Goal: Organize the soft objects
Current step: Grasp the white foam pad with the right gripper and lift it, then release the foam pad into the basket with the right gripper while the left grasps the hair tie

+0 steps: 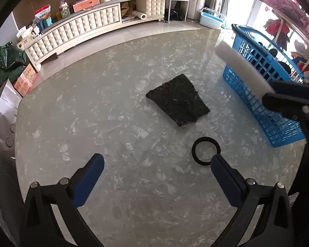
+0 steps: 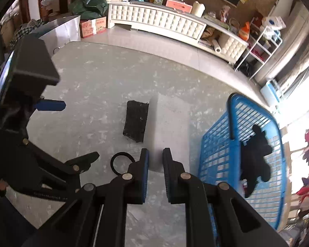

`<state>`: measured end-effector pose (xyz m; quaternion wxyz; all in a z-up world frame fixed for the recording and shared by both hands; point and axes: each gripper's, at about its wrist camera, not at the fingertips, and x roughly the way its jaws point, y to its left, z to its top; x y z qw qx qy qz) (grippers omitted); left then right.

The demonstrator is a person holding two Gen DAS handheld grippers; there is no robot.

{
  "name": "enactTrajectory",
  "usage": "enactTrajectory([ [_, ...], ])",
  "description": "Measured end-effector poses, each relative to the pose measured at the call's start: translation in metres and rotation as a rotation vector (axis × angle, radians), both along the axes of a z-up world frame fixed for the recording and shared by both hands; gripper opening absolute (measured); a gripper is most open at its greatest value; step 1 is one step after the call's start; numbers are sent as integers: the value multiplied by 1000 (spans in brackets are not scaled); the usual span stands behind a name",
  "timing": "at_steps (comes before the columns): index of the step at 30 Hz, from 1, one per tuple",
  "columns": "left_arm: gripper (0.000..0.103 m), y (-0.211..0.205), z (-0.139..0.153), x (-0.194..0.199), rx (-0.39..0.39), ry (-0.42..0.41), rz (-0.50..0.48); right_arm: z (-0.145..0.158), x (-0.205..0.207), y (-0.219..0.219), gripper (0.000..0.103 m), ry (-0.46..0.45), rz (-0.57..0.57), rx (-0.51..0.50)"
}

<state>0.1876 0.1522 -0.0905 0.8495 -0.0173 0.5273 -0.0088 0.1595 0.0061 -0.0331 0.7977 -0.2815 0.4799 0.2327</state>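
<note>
My right gripper [image 2: 155,154] is shut on a white sponge [image 2: 170,127] and holds it above the table beside the blue basket [image 2: 220,144]; the sponge also shows in the left wrist view [image 1: 243,68], blurred, in front of the basket [image 1: 257,100]. A dark soft item [image 2: 255,156] lies inside the basket. A black scouring pad [image 1: 178,99] lies in the middle of the table, also in the right wrist view [image 2: 136,121]. A black ring band [image 1: 205,151] lies near my left gripper [image 1: 156,164], which is open and empty above the table.
The round marble table [image 1: 113,123] carries everything. Behind it stand a white TV cabinet [image 1: 82,26] with clutter, a green bag [image 1: 6,59] and cardboard boxes [image 1: 25,79]. A light blue tub [image 1: 212,19] stands on the floor at the back right.
</note>
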Motion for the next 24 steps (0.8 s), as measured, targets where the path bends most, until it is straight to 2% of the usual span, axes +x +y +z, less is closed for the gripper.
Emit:
enactTrajectory([
  [2, 103, 1, 4, -1, -3, -15, 2, 6, -4, 0, 13, -39, 31, -19],
  [5, 103, 2, 10, -4, -19, -55, -3, 13, -1, -9, 13, -47, 51, -8],
  [10, 103, -7, 24, -6, -37, -133, -57, 25, -2, -29, 13, -88, 60, 4],
  [16, 103, -25, 16, -2, -14, -124, -144, 33, 2, -55, 13, -95, 35, -12],
  [24, 103, -42, 7, 5, -16, -103, -214, 31, 15, -93, 13, -47, -55, -20],
])
